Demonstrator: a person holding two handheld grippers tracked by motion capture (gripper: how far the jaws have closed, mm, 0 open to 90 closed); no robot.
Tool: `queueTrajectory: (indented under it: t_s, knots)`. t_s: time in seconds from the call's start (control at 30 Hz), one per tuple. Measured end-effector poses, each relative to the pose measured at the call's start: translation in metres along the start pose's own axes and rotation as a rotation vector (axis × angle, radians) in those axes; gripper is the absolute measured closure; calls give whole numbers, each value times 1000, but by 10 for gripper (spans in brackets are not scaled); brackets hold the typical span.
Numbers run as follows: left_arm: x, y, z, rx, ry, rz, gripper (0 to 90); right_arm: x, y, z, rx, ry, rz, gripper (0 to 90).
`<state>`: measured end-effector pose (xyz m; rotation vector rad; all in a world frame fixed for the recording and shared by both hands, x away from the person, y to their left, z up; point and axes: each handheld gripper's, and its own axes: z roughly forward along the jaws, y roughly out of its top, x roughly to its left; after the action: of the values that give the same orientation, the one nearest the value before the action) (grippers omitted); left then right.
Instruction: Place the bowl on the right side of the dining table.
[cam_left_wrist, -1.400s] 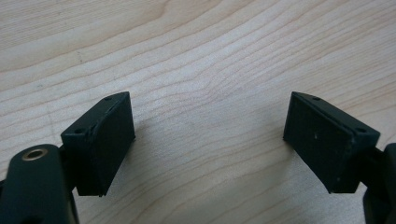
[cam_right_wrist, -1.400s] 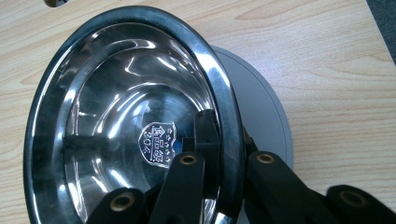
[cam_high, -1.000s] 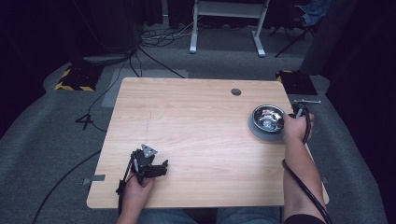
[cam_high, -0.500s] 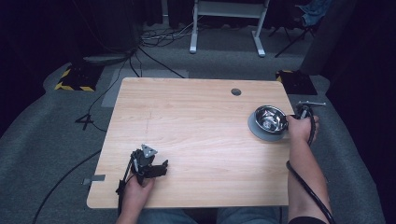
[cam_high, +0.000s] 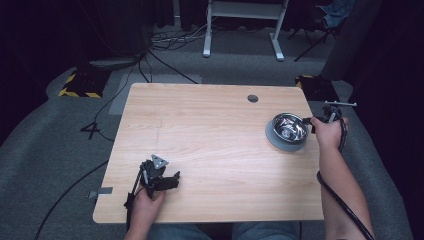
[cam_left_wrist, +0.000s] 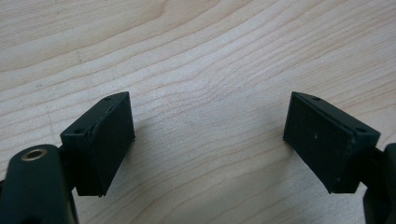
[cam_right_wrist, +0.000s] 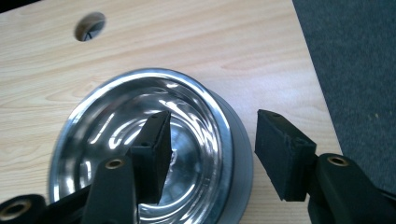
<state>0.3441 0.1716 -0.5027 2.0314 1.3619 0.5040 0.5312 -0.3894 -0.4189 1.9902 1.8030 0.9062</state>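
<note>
At the right edge of the wooden surface (cam_high: 210, 125), the right gripper (cam_right_wrist: 210, 144) is seen poised over the rim of a steel bowl (cam_right_wrist: 140, 140), and its jaws have just been opening: they are now spread wide, one jaw hanging above the bowl's shiny inside, the other outside the rim above the bowl's grey base and the wood. The rim is straddled by the two jaws, yet nothing is pressed or held; a clear gap is seen on both sides. In the high view the bowl (cam_high: 287, 131) is found just ahead of the right gripper (cam_high: 311, 123), near the round cable hole (cam_high: 253, 98) in the surface, and the hand (cam_high: 327, 132) is set at the surface's right edge. Over at the near left corner, the left gripper (cam_high: 167, 181) is held low by the left hand (cam_high: 145, 200), well apart from the bowl. Its jaws are also parted wide in the left gripper view, and between the left gripper's (cam_left_wrist: 210, 135) two pads only bare wood grain is seen, with nothing gripped.
</note>
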Motion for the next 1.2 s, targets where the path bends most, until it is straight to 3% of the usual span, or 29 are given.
queueTrajectory:
  t_s: [0.37, 0.6, 0.73, 0.87, 0.97, 1.2]
  knots:
    - [0, 0, 0, 0, 0, 0, 164, 26, 6, -22, -42, 61, -119, 473]
    - [0, 0, 0, 1, -2, -1, 164, 41, 4, -37, -64, 98, -168, 485]
    - [0, 0, 0, 0, -2, -1, 163, 52, 2, -47, -98, 124, -231, 499]
    - [0, -1, -1, 2, -2, 2, 164, 66, -2, -54, -111, 159, -283, 502]
    - [0, -1, -1, 4, 0, 3, 164, 74, -5, -57, -114, 183, -296, 502]
    - [0, -3, -3, 3, 0, -2, 163, 111, -17, -67, -121, 279, -397, 503]
